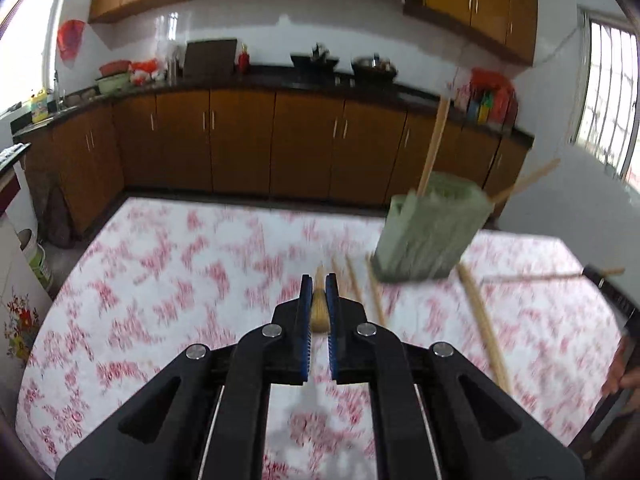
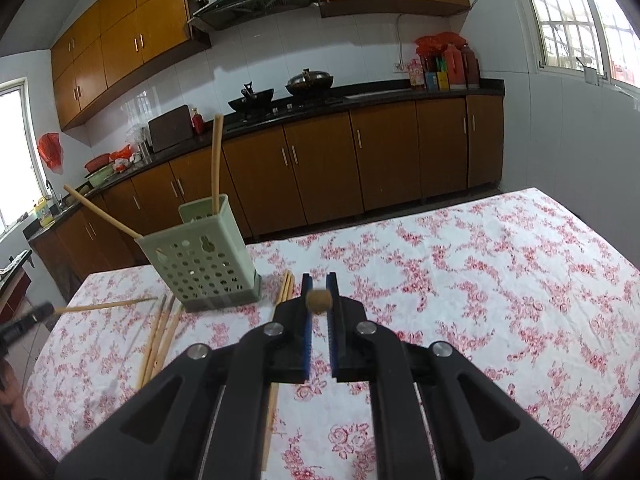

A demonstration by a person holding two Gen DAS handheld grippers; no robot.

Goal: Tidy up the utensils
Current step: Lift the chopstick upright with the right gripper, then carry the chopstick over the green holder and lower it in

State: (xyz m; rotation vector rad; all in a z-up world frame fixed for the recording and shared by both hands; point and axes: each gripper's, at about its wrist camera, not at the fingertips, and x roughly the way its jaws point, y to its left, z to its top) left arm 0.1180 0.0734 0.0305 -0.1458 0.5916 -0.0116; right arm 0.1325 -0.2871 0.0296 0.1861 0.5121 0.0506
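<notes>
Nearest the lens in the left wrist view, the left gripper (image 1: 319,292) has its blue-padded black fingers (image 1: 306,300) closed on a pale wooden chopstick (image 1: 319,312), gripped near its thick end, with the rest of the stick running forward and down toward the floral-clothed worktop (image 1: 160,300). That view is blurred, so finer detail is lost. Ahead and to the right of those fingers stands the pale green perforated plastic utensil holder (image 1: 428,232), with two sticks already leaning out of it. Loose wooden chopsticks (image 1: 484,324) lie on the cloth around its base and out toward the right edge of the worktop.

In the right wrist view, the right gripper (image 2: 319,292) is likewise closed, on another wooden chopstick (image 2: 319,301) seen almost end-on: its long axis runs along the line of the fingers, the round butt facing the camera. Here the holder (image 2: 200,264) sits near the far left corner of the worktop, ahead and to the left of the fingers, its open mouth well above where the stick tip points. A few loose sticks (image 2: 160,336) lie just left of it and one pair (image 2: 286,284) just beside its right foot.

The relation that matters: each held stick points low, at the cloth, while the holder's mouth faces up. I judge either stick must be raised and tipped toward vertical before dropping in; the holder lies between the two hands, and neither hand is clearly nearer.
</notes>
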